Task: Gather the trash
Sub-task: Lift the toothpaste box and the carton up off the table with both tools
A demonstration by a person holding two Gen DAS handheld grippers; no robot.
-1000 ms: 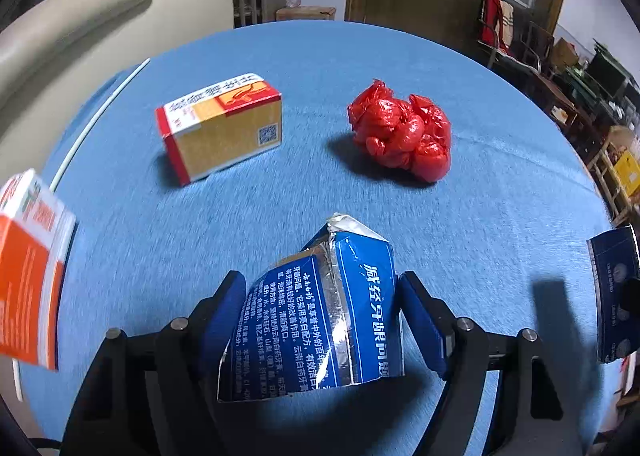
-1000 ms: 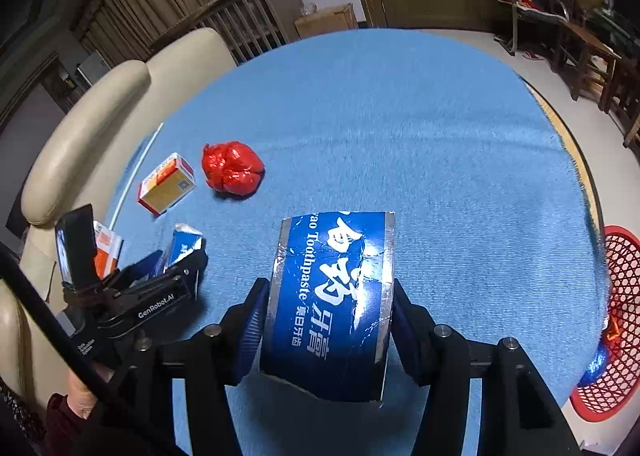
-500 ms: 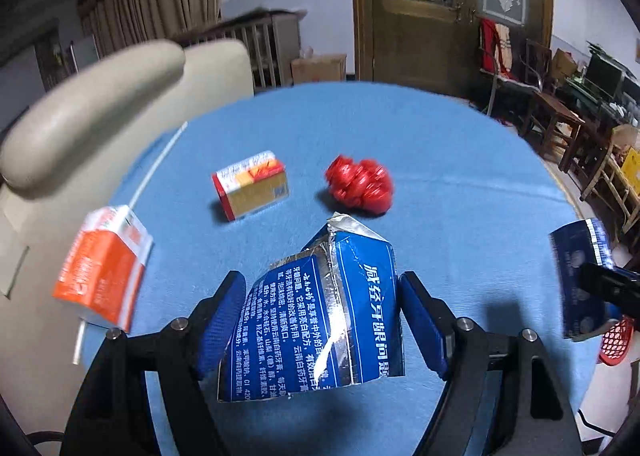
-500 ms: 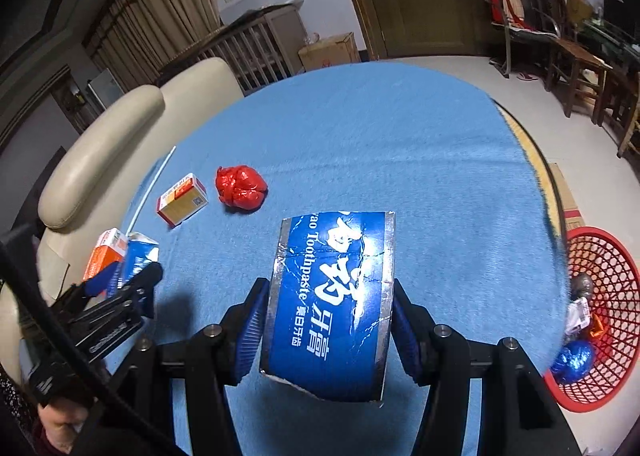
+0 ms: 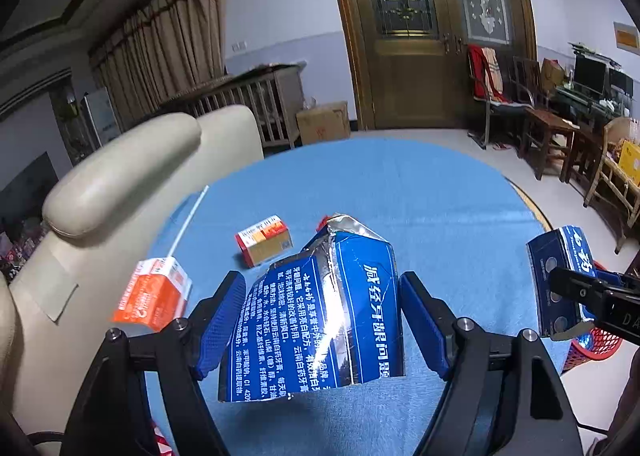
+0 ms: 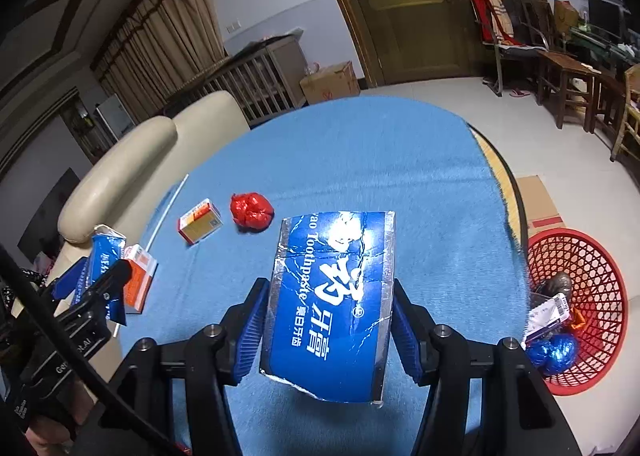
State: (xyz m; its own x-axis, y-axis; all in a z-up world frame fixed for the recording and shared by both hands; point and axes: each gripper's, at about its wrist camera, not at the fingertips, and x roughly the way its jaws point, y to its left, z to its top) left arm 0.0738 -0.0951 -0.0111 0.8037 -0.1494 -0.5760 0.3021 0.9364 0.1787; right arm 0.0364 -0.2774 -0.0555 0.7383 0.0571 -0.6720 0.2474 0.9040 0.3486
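Currently, a crumpled blue carton (image 5: 320, 316) is clamped between the left gripper (image 5: 322, 320) fingers; a toothpaste box (image 6: 332, 296) is clamped between the right gripper (image 6: 328, 320) fingers, left of the red basket (image 6: 600, 268).

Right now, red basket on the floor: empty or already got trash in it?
Not empty. The red basket holds a crumpled blue wrapper, a small box and a dark lump; well below full.

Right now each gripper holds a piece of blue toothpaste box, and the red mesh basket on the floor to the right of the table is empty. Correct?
Not quite: the red mesh basket is not empty. The right wrist view shows trash already in it, including a blue foil ball. The left gripper and right gripper do each hold a blue toothpaste box piece.
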